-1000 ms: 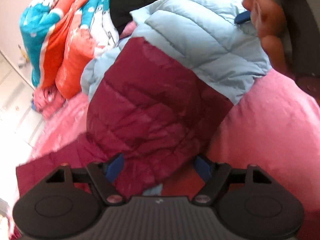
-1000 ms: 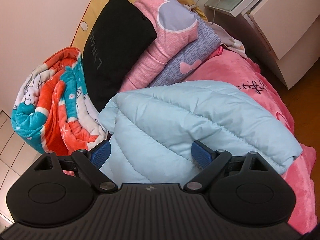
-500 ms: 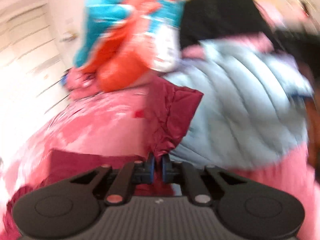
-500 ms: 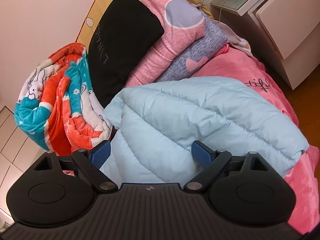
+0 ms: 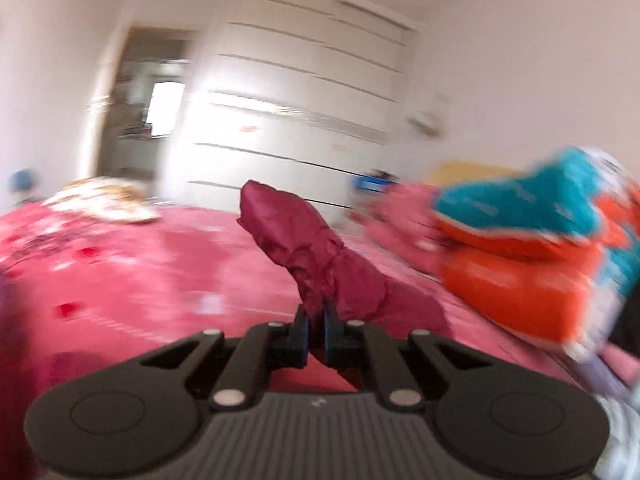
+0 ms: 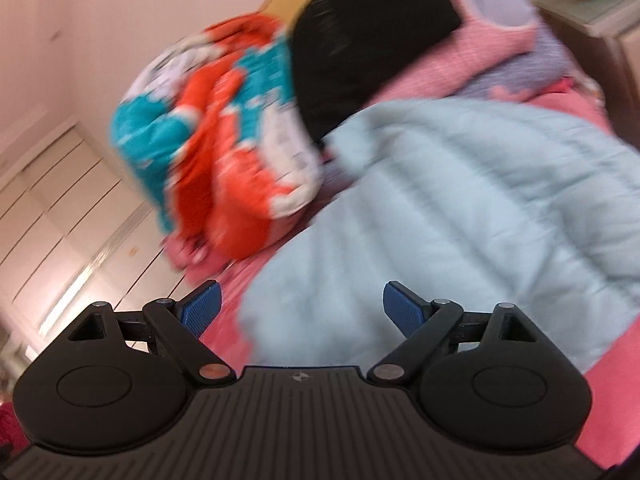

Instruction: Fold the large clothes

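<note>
My left gripper (image 5: 316,320) is shut on a fold of the maroon puffer jacket (image 5: 316,252), which rises bunched above the pink bedspread (image 5: 140,264). The view is blurred by motion. My right gripper (image 6: 302,308) is open and empty, just above the near edge of a light blue puffer jacket (image 6: 460,216) that lies spread on the bed. The maroon jacket does not show in the right wrist view.
A rolled orange, teal and white blanket (image 5: 540,248) lies at the right; it also shows in the right wrist view (image 6: 224,140) beside a black pillow (image 6: 368,36) and pink bedding (image 6: 500,28). White wardrobe doors (image 5: 288,120) and a doorway (image 5: 148,108) stand beyond the bed.
My left gripper closed on the maroon jacket and swung it left, away from the blue jacket, toward the wardrobe. My right gripper stayed open and shifted closer over the blue jacket.
</note>
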{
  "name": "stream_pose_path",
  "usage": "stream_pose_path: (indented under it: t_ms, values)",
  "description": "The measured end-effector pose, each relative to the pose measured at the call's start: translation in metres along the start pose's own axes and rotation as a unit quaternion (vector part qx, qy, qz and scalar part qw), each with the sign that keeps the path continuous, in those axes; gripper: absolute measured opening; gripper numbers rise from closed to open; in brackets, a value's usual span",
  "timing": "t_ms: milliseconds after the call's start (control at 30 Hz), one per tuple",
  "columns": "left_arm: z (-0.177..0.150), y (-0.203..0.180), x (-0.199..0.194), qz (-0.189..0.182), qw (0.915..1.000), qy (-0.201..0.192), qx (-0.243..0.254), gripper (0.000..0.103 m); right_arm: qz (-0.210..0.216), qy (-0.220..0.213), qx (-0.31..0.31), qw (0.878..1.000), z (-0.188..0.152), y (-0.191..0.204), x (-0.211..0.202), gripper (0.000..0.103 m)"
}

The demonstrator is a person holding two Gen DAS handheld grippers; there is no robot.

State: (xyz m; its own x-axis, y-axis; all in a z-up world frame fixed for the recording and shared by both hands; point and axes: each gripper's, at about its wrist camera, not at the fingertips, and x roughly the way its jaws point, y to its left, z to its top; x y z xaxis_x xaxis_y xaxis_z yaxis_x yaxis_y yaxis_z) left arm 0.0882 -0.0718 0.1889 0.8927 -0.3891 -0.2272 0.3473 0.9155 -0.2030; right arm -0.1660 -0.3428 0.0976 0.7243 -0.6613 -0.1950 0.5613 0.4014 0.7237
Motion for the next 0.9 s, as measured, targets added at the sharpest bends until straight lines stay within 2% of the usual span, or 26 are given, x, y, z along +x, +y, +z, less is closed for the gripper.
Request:
stream_pose_path:
  t_ms: [67, 167, 233, 367, 533, 633, 667, 700, 767, 900]
  values:
    - [-0.005, 0.034, -0.003, 0.041, 0.9990, 0.000, -0.020, 0.004, 0.031, 0.024, -0.023, 0.999, -0.011, 0.017, 0.003, 0.103]
    - [-0.021, 0.069, -0.001, 0.082, 0.9958, 0.016, -0.037, 0.004, 0.075, 0.069, -0.066, 0.993, -0.032, 0.043, 0.008, 0.103]
    - [-0.040, 0.086, -0.004, 0.104, 0.9931, 0.035, -0.041, 0.004, 0.104, 0.102, -0.101, 0.984, -0.048, 0.061, 0.012, 0.103]
    - [-0.072, 0.102, -0.014, 0.126, 0.9884, 0.072, -0.047, 0.004, 0.151, 0.153, -0.163, 0.963, -0.078, 0.091, 0.016, 0.103]
    - [-0.095, 0.105, -0.022, 0.124, 0.9847, 0.121, -0.018, 0.005, 0.168, 0.181, -0.204, 0.947, -0.099, 0.109, 0.022, 0.103]
    - [-0.100, 0.101, -0.035, 0.112, 0.9819, 0.152, 0.019, 0.015, 0.179, 0.196, -0.218, 0.939, -0.103, 0.114, 0.028, 0.103]
    - [-0.101, 0.100, -0.038, 0.107, 0.9810, 0.158, 0.033, 0.022, 0.183, 0.199, -0.223, 0.936, -0.106, 0.117, 0.029, 0.103]
    - [-0.101, 0.099, -0.045, 0.105, 0.9801, 0.162, 0.045, 0.028, 0.184, 0.206, -0.231, 0.933, -0.108, 0.118, 0.031, 0.103]
    - [-0.096, 0.098, -0.055, 0.098, 0.9791, 0.169, 0.058, 0.035, 0.185, 0.226, -0.238, 0.926, -0.110, 0.116, 0.036, 0.103]
    - [-0.080, 0.088, -0.066, 0.073, 0.9830, 0.150, 0.075, 0.037, 0.184, 0.256, -0.257, 0.914, -0.118, 0.119, 0.041, 0.103]
